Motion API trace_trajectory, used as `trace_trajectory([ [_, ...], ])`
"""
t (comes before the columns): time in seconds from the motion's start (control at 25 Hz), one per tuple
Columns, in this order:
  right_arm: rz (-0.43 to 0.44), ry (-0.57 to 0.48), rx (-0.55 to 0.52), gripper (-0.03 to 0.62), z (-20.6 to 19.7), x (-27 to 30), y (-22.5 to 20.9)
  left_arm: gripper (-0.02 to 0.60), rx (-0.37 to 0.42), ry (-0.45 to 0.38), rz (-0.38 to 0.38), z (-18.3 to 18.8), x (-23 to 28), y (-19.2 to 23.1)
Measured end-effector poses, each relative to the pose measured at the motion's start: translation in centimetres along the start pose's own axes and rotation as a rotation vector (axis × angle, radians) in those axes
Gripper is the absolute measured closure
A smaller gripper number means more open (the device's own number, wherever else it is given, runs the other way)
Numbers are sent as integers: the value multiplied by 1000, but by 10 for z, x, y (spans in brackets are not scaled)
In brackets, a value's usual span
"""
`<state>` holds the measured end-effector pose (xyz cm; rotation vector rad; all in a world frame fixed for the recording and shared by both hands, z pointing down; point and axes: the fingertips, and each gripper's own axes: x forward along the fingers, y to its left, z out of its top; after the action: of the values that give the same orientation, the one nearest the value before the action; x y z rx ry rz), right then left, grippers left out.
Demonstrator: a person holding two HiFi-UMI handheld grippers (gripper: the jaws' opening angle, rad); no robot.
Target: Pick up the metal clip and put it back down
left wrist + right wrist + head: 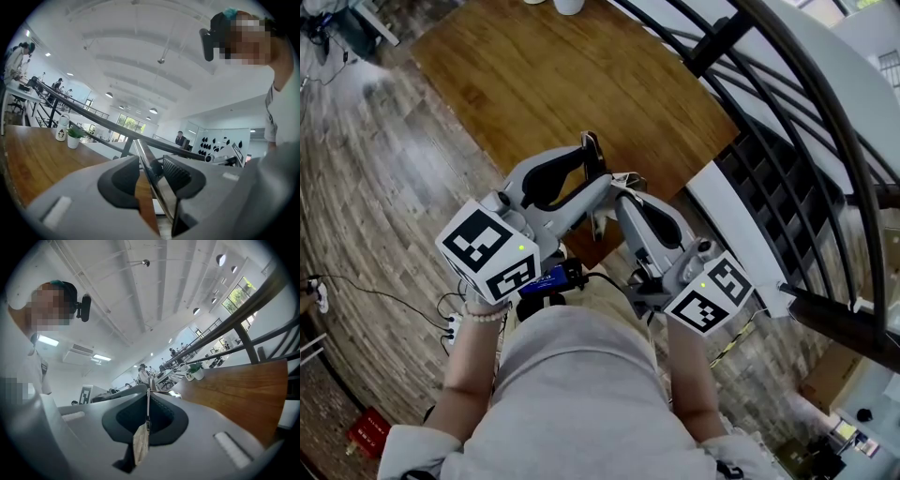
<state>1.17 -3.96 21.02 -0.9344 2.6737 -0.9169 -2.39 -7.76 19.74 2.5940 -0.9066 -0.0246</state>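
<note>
Item: metal clip [157, 187], count 1. It is standing as a flat bright strip between the jaws of the left gripper [152, 171], lying against the ribbed pad, with a sliver of wood showing on its other side. It is hanging clear of the wooden table [544, 75], count 1.

Grippers, count 2, each carrying 1 marker cube [492, 248]:
- Left gripper: jaws nearly closed and pinching the clip.
- Right gripper [148, 404]: jaws pressing together along a thin seam. A small pale tab is sitting low at that seam, and what it is cannot be told. In the head view the tips of both grippers are meeting near the table's near edge.

Step in hand, as judged: the carry, with the clip up and the putting down not yet done. The next move is calling for the left gripper to be lowered over bare table until the clip is resting there, then for the jaws to be opened gently so the thin strip is not skidding or tipping off the edge.

Other stock at the table's far end: potted plant [72, 139], count 1; white bottle [61, 129], count 1
</note>
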Motion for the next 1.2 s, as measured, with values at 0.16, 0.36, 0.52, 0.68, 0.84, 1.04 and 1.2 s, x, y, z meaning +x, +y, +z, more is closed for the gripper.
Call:
trace_trajectory([
  [0.16,-4,3,0,568,-1,0,0,423,0,4,-3,-1,0,0],
  [0.36,-13,7,-2,568,-2,0,-3,423,-3,11,-5,-3,3,1],
  [0.52,-22,10,4,568,-5,0,-7,423,-8,21,-8,-8,5,4],
  [0.68,-35,15,17,568,-10,1,-12,425,-19,36,-9,-15,7,7],
  [0.84,-49,23,29,568,-16,0,-19,426,-31,54,-13,-23,11,10],
  [1.04,-67,36,45,568,-23,0,-24,426,-40,66,-22,-33,14,13],
  [1.2,-85,48,57,568,-30,1,-32,426,-57,93,-27,-42,18,18],
])
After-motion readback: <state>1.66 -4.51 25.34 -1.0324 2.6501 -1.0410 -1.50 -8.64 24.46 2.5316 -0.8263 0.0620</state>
